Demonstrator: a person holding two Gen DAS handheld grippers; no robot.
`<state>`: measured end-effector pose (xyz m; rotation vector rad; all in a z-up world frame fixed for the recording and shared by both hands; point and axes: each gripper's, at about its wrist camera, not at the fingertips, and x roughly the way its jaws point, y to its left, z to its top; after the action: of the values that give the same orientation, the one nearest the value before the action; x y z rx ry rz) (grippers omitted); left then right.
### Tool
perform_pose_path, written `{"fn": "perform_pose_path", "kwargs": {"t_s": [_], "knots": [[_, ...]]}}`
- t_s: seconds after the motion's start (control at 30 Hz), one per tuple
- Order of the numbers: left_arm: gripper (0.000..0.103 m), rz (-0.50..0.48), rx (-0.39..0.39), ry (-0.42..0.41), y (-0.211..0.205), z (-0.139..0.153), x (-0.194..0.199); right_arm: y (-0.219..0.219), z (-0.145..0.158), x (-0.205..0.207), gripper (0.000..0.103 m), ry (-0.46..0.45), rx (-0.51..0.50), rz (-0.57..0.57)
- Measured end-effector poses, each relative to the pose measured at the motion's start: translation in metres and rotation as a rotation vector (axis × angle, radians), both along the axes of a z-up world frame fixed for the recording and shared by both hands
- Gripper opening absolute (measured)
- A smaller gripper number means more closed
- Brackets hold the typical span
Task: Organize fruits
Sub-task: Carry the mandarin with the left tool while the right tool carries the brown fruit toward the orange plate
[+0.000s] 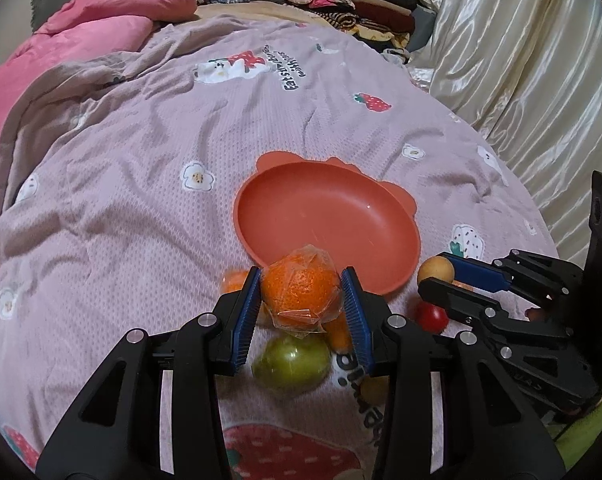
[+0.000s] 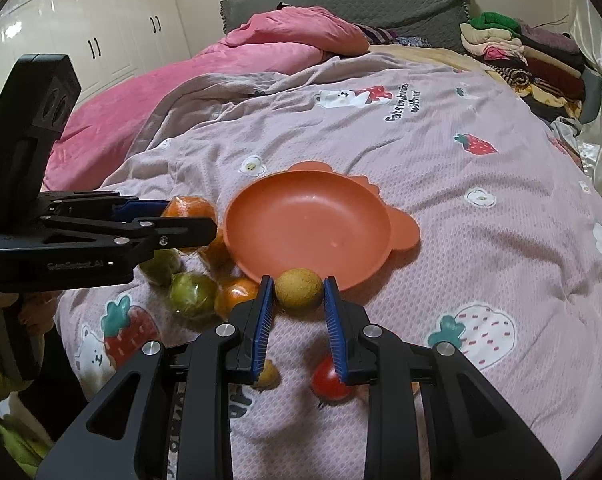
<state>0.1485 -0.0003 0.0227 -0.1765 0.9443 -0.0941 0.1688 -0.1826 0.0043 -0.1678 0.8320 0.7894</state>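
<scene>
My left gripper (image 1: 301,286) is shut on an orange wrapped in clear plastic (image 1: 299,294), held above the bed near the front rim of the orange-red bowl (image 1: 329,216). A green fruit (image 1: 291,362) and more oranges (image 1: 235,280) lie below it. My right gripper (image 2: 297,294) is shut on a small round yellow-brown fruit (image 2: 299,288), just in front of the bowl (image 2: 309,220). A red fruit (image 2: 329,380) and a small yellow one (image 2: 267,376) lie on the bed under it. The left gripper (image 2: 205,220) with its orange (image 2: 189,206) shows at the left of the right wrist view.
The lilac strawberry-print bedspread (image 1: 141,184) covers the bed. A pink quilt (image 2: 229,68) lies at the head, folded clothes (image 2: 521,52) are stacked at the far right, and a cream satin curtain (image 1: 521,60) runs along the right side. White wardrobes (image 2: 101,32) stand beyond.
</scene>
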Motion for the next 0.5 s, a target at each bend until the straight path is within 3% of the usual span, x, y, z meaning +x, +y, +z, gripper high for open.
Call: {"fn": "perform_pose_path", "kwargs": {"t_s": [0.5], "knots": [[0.032,-0.026,0.007,0.052,0.0,-0.013,0.034,0.009,-0.003,0.02,0.024,-0.009,-0.03,0.021]]}}
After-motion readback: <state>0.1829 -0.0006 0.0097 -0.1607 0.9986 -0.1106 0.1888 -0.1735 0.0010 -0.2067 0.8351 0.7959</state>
